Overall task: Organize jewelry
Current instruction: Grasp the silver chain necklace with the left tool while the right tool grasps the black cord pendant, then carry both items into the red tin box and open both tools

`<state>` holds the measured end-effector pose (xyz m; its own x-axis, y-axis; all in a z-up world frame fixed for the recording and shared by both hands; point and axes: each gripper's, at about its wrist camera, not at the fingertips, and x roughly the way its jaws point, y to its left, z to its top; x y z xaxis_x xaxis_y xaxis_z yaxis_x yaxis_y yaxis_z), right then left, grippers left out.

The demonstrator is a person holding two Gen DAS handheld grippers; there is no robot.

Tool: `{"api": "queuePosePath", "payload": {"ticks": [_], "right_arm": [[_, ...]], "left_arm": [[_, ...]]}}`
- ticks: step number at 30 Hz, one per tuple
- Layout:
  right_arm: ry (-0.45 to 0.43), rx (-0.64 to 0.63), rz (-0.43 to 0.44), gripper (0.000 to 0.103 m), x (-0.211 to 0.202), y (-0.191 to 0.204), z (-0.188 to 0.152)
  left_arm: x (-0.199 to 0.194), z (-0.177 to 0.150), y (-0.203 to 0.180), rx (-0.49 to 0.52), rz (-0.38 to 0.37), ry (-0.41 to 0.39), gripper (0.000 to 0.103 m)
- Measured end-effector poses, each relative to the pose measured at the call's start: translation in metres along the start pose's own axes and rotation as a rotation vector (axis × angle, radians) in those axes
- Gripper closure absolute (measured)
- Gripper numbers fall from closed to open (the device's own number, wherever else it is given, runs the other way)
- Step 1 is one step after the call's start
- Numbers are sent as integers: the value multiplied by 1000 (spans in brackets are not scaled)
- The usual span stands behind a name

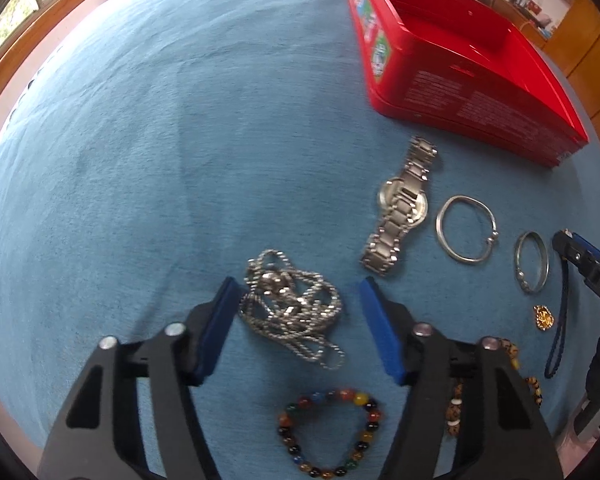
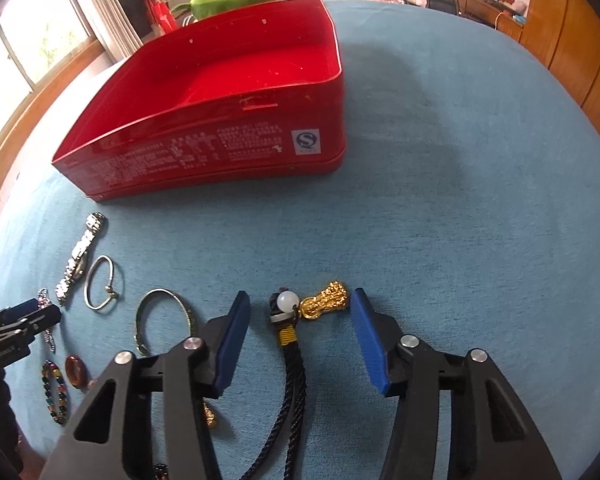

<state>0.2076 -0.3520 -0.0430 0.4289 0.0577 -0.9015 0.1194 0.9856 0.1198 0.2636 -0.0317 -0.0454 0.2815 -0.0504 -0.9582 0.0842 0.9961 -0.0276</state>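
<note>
left gripper (image 1: 296,304) straddling chain (image 1: 290,312), jaws apart | right gripper (image 2: 298,320) straddling charm (image 2: 326,300), jaws apart | centring before pinching

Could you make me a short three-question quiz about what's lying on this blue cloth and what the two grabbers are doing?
1. True or false: the red box already holds jewelry.
2. What lies between the fingers of the left gripper?
A) silver chain
B) watch
C) beaded bracelet
3. Fill in: between the open fingers of the right gripper lies a dark cord with a white bead and a ____-coloured charm.

Key:
1. False; the inside that shows is bare.
2. A; its pads are not yet pressing on it.
3. Gold.
</note>
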Motion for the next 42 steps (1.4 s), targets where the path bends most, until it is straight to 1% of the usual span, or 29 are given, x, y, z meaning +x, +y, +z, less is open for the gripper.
{"api": "queuePosePath", "payload": {"ticks": [1,2,3,4,5,6,7,8,10,14,17,21,22,24,26,29,30,34,38,42], "right_arm": [[-4,-4,0,60,0,1,0],[-8,-8,-2,62,0,2,0],[-11,-11,-2,64,-1,2,-2],[-15,-20,-4,70,-1,3,-2],[-21,-25,0,72,0,4,-6],[-25,-29,3,75,1,5,-8],[-29,-33,5,82,2,10,-9],[-33,-37,14,82,2,11,-10],[-37,-31,25,86,-1,7,-11],[-40,-10,84,87,-7,-2,-16],[-45,8,145,87,-13,-10,-17],[-76,18,171,87,-26,-15,-17],[-82,20,180,87,-30,-16,-17],[-99,23,194,87,-37,-19,-19],[-110,24,199,87,-41,-20,-18],[-123,27,215,87,-48,-23,-20],[-127,26,219,87,-48,-23,-20],[-139,18,222,87,-53,-20,-14],[-157,8,228,87,-68,-20,-9],[-160,1,226,87,-80,-20,3]], "left_arm": [[0,1,-3,4,2,-1,52],[1,3,-7,8,5,-3,54],[1,4,-12,10,8,-5,59],[2,6,-14,11,8,-8,66],[2,8,-17,13,7,-9,69],[0,10,-22,17,5,-9,76],[0,11,-25,20,3,-11,82],[2,14,-24,22,1,-12,84],[3,17,-26,23,-14,-16,92],[0,19,-20,10,-67,-27,92],[-3,19,-17,-2,-125,-39,92],[-19,12,-10,-3,-156,-99,92],[-27,5,-9,-4,-165,-112,92],[-38,4,-7,-5,-181,-138,92],[-45,5,-2,-3,-187,-165,92],[-64,-3,5,1,-211,-215,92],[-73,-11,8,2,-216,-227,92],[-98,-14,12,12,-222,-279,92],[-114,-14,11,27,-227,-310,92],[-126,-3,3,41,-229,-331,92]]}}
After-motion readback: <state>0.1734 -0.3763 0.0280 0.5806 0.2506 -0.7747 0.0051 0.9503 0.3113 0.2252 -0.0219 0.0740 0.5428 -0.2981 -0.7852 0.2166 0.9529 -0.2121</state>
